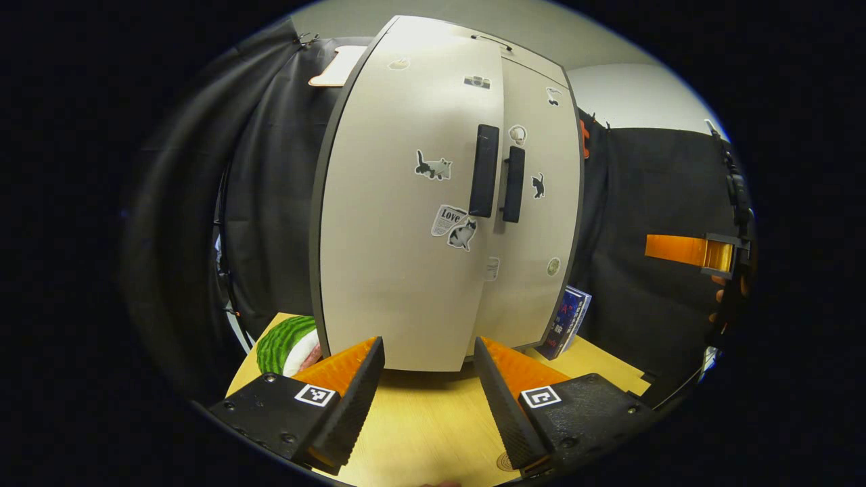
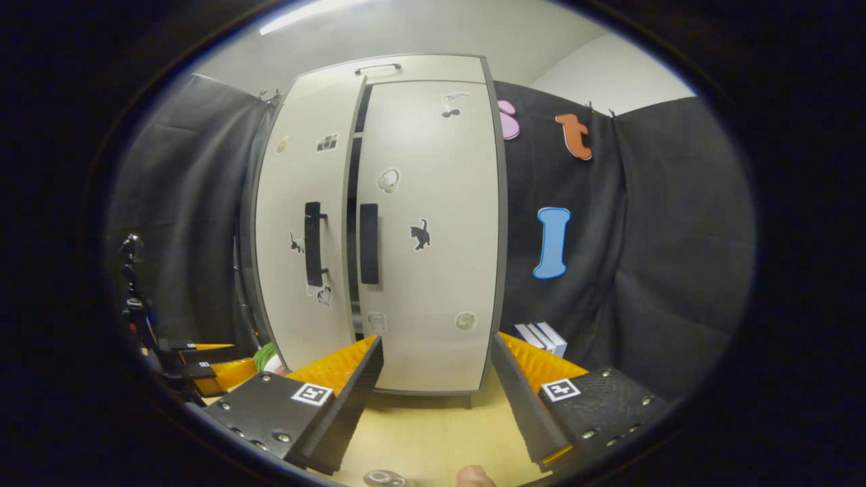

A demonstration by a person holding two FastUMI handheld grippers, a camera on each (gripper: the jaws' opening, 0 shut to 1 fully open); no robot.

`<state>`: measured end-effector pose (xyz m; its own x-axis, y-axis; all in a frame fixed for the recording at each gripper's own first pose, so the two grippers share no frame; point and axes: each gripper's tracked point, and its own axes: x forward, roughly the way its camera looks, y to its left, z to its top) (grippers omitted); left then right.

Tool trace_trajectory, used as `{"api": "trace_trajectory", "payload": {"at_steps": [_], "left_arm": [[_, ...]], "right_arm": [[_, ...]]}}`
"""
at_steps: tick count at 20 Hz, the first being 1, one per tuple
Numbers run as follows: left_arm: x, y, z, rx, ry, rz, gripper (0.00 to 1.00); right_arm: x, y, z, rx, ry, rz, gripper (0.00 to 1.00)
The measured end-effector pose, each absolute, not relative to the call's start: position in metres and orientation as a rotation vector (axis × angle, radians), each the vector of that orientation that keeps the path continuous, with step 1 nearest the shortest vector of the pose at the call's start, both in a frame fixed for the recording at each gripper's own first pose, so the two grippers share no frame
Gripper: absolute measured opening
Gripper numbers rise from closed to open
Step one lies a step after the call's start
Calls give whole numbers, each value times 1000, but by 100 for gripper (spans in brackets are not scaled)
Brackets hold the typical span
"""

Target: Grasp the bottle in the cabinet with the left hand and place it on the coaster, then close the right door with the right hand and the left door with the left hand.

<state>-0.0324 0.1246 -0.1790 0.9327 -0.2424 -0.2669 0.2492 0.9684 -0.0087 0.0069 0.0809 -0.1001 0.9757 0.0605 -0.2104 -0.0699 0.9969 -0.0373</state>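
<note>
In the left gripper view, my left tongs (image 1: 429,379) are spread and hold nothing. The left door (image 1: 406,223) stands straight ahead, a bit ajar.

In the right gripper view, my right tongs (image 2: 436,379) are spread too. The right door (image 2: 426,237) looks shut. I cannot see the bottle.

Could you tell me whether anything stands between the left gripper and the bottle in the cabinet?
Yes: the cabinet's left door, open only a crack, stands squarely before the open left gripper, with the right door shut beside it. No bottle is visible.
</note>
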Motion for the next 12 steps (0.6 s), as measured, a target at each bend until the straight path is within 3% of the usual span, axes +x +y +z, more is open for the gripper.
{"api": "trace_trajectory", "payload": {"at_steps": [12], "left_arm": [[-34, 121, -168, 6, 266, -236, 84]], "right_arm": [[1, 76, -102, -32, 209, 60, 96]]}}
